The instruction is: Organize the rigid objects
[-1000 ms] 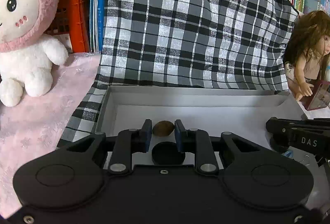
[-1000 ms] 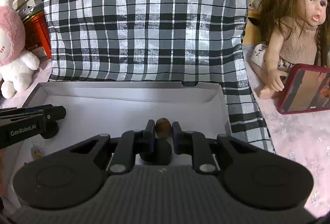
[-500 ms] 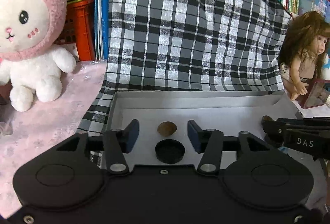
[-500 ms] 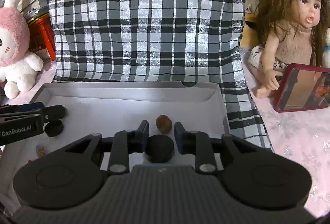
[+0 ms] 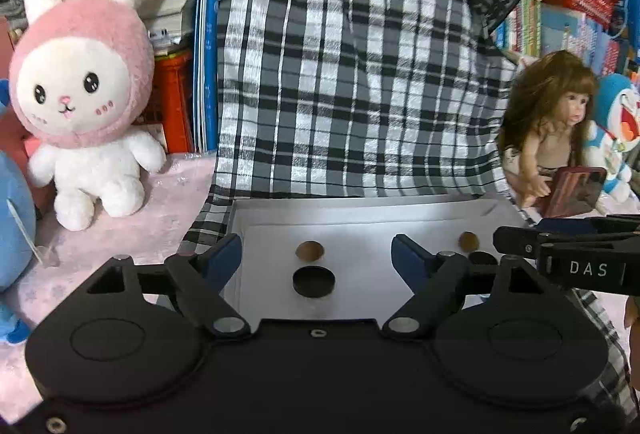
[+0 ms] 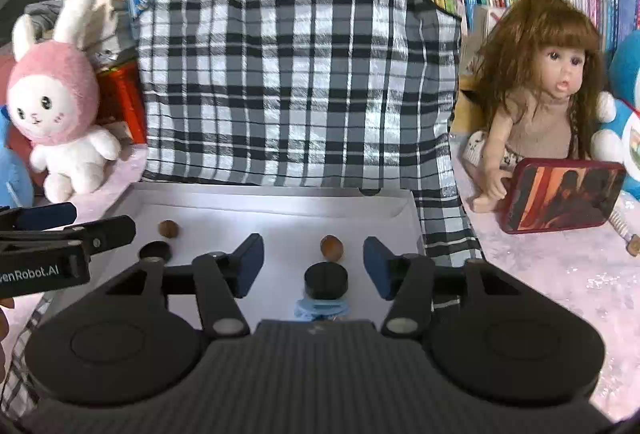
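- You're looking at a pink worktop crowded with toys: a black-and-white plaid cloth bag stands behind, a pink-hooded plush bunny to one side, a brown-haired doll to the other.
- In front sits a shallow white cardboard box, and the task's pieces lie on its floor.
- Your left gripper hangs with its fingers wide apart, holding nothing; a round brown nut and a flat black disc lie just beside each other between them.
- Your right gripper is spread too, empty, over a second brown nut and a second black disc.
- My read: the nuts are light, hard and smooth, so they'll likely roll or squirt out. Pinch across the widest part, centred on the pads.
- The discs look stiff and low; take them across the rim, fingers close to the box floor.
- Something pale blue peeks out below the right disc; I can't tell what it is.
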A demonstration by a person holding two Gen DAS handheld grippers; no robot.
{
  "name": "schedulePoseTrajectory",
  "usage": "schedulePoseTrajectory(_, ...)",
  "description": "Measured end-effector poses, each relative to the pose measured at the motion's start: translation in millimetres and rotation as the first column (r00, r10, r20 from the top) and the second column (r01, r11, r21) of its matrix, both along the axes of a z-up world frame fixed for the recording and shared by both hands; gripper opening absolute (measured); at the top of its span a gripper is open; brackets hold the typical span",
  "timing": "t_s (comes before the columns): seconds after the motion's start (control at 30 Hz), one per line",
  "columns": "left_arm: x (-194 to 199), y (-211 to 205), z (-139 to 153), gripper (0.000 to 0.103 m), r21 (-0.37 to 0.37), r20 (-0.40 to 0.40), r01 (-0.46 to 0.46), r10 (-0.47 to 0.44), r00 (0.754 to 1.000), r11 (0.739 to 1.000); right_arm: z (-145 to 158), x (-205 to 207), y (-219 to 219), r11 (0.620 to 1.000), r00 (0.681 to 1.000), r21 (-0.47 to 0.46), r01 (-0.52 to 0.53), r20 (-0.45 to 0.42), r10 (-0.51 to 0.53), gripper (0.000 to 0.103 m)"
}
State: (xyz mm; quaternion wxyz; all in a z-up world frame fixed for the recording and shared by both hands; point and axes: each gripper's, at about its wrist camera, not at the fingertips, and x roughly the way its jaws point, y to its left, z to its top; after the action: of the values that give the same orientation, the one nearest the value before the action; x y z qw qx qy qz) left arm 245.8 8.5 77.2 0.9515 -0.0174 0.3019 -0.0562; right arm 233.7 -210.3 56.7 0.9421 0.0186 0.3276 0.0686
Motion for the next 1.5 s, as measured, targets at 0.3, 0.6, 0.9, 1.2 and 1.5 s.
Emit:
schedulePoseTrajectory(0.3, -57, -8, 10, 0.085, 0.044, 0.079, 0.053, -0.056, 0.995, 0.998, 13, -47, 5, 0.999, 0.997, -0.028, -0.021, 0.069, 0.023, 0.079)
schedulePoseTrajectory(0.6, -105, -6, 7, 0.086, 0.043, 0.114, 0.063, -0.068, 0.991, 0.997, 9, -95, 5, 0.999, 0.992, -0.033, -0.017, 0.128, 0.021, 0.084)
schedulePoseTrajectory(0.9, -137, -2, -11, 0.087, 0.034, 0.139, 0.033, -0.037, 0.99, 0.999, -5, -129, 7, 0.999, 0.989, -0.04, -0.017, 0.147, 0.022, 0.085)
schedulePoseTrajectory(1.2, -155, -5, -38, 0.088, 0.039, 0.107, 0.005, -0.009, 0.994, 0.999, -30, -154, 7, 0.999, 0.993, -0.035, -0.01, 0.118, 0.014, 0.087)
schedulePoseTrajectory(1.5, -152, -4, -78, 0.088, 0.039, 0.009, -0.051, 0.051, 0.999, 0.998, -65, -164, 9, 0.995, 0.998, -0.099, -0.002, 0.064, 0.009, 0.095)
